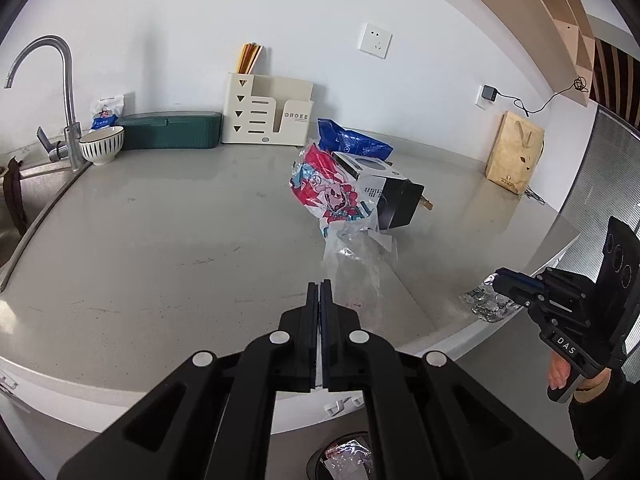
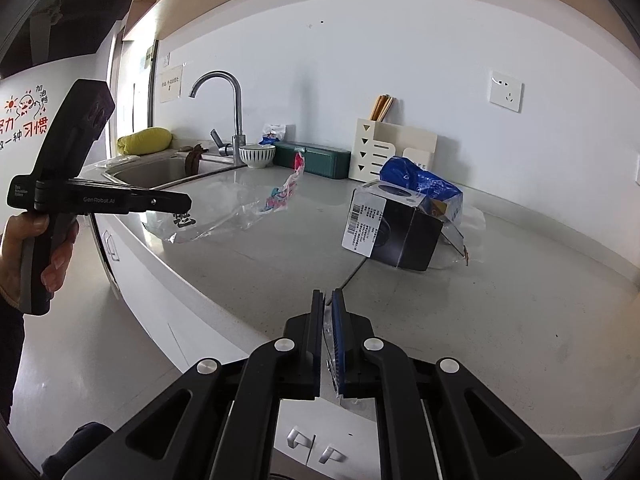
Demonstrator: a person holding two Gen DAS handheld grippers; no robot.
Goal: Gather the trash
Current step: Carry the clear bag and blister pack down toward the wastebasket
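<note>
left wrist view shows the left gripper (image 1: 319, 286) closed tight on a clear plastic bag (image 1: 352, 256) with pink print, which hangs above the counter (image 1: 160, 248) in front of the black box (image 1: 396, 200); the right gripper (image 2: 327, 296) is nearly closed, pinching crumpled foil (image 1: 486, 302) at the counter's near edge; a blue bag (image 2: 424, 184) lies behind the box.

— Any lettering you can read?
— "DROEE" on the cream organizer (image 1: 267, 110) by the wall, and "DAS" on the right claw (image 1: 497, 277).
— And from the other side?
— "GenRobot.AI" along the left claw (image 2: 188, 202). Red Chinese characters on the far wall sign (image 2: 24, 120); the boxed carton's barcode label (image 2: 364, 226) is too small to read.
</note>
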